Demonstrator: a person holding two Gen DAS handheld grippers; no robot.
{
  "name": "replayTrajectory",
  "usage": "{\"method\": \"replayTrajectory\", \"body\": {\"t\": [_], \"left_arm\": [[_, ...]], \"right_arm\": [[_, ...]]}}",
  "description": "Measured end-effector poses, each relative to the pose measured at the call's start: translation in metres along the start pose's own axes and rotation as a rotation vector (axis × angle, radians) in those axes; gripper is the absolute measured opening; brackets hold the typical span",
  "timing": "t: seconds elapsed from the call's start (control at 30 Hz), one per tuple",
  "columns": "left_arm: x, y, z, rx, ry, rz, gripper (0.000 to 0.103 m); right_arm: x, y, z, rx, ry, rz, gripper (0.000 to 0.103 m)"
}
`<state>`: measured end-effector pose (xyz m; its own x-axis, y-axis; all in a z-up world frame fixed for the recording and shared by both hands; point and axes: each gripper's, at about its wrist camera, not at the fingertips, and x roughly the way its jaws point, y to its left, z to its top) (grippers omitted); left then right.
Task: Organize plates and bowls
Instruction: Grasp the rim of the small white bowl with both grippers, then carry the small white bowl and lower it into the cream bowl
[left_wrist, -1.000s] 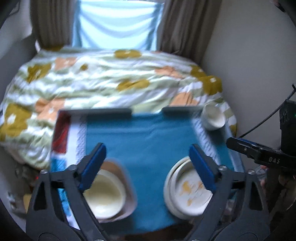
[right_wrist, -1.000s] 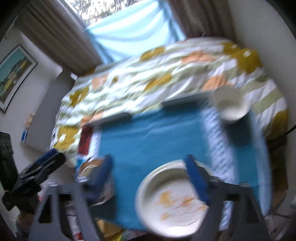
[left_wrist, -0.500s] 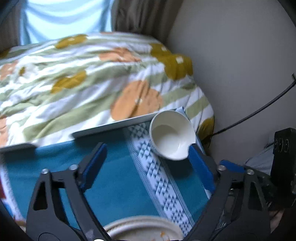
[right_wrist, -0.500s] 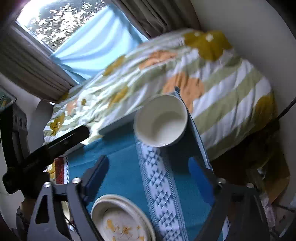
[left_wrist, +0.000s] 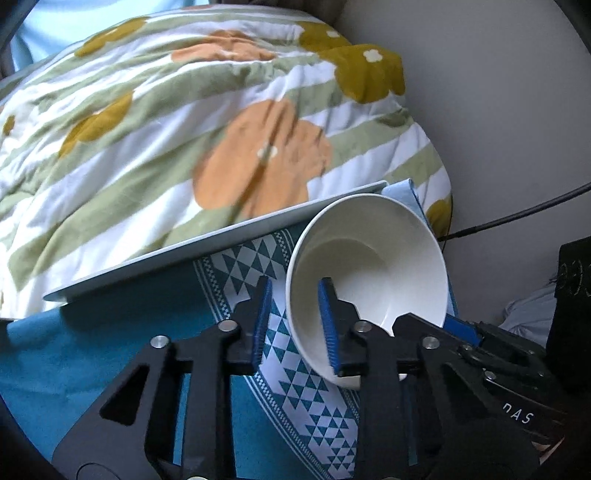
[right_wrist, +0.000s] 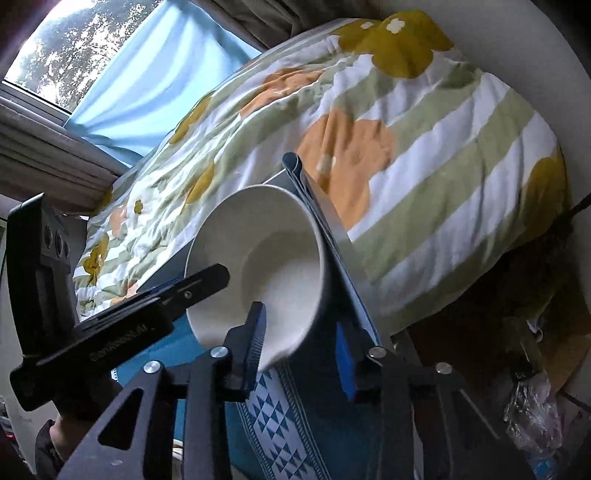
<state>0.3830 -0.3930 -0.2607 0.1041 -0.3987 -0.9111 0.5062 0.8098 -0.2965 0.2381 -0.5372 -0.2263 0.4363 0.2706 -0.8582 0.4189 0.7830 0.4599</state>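
Note:
A white bowl (left_wrist: 373, 266) stands at the far right corner of the teal cloth-covered table (left_wrist: 110, 369). My left gripper (left_wrist: 295, 325) has closed onto the bowl's left rim, one finger inside and one outside. In the right wrist view the same bowl (right_wrist: 266, 266) sits between my right gripper's fingers; the right gripper (right_wrist: 301, 350) straddles the bowl's near right wall, its jaws still a bowl-wall's width apart. The left gripper (right_wrist: 122, 325) enters that view from the left, on the bowl's rim. The plates are out of view.
A bed with a flowered quilt (left_wrist: 184, 129) lies right behind the table. A wall (left_wrist: 498, 110) with a black cable (left_wrist: 517, 214) is at the right. Bags and clutter (right_wrist: 532, 406) lie on the floor past the table's right edge.
Both grippers have swung from the plates toward the far right corner and moved in on the white bowl. Their jaws have narrowed; the left now pinches the bowl's rim.

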Motion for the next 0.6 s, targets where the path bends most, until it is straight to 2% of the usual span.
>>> {"method": "replayTrajectory", "body": {"t": [0.03,0.13,0.3,0.47,0.6], "left_arm": [[0.002,-0.001,0.0,0.001,0.005,0.002,0.014],[0.004,-0.001,-0.001,0.01,0.006,0.036,0.008],[0.003,-0.004,-0.003,0.022,0.003,0.072,0.008],[-0.022,-0.002,-0.01,0.0,-0.046,0.081,0.008],[-0.063,0.003,-0.021,-0.032,-0.103,0.103,0.008]], "right_arm": [[0.001,0.0,0.0,-0.005,-0.003,-0.01,0.027],[0.004,0.001,0.001,-0.02,-0.01,-0.043,0.02],[0.007,0.004,0.006,-0.055,-0.001,-0.063,0.019],[-0.006,0.016,0.007,-0.112,-0.023,-0.047,0.019],[-0.027,0.042,0.005,-0.186,-0.037,-0.016,0.019]]}}
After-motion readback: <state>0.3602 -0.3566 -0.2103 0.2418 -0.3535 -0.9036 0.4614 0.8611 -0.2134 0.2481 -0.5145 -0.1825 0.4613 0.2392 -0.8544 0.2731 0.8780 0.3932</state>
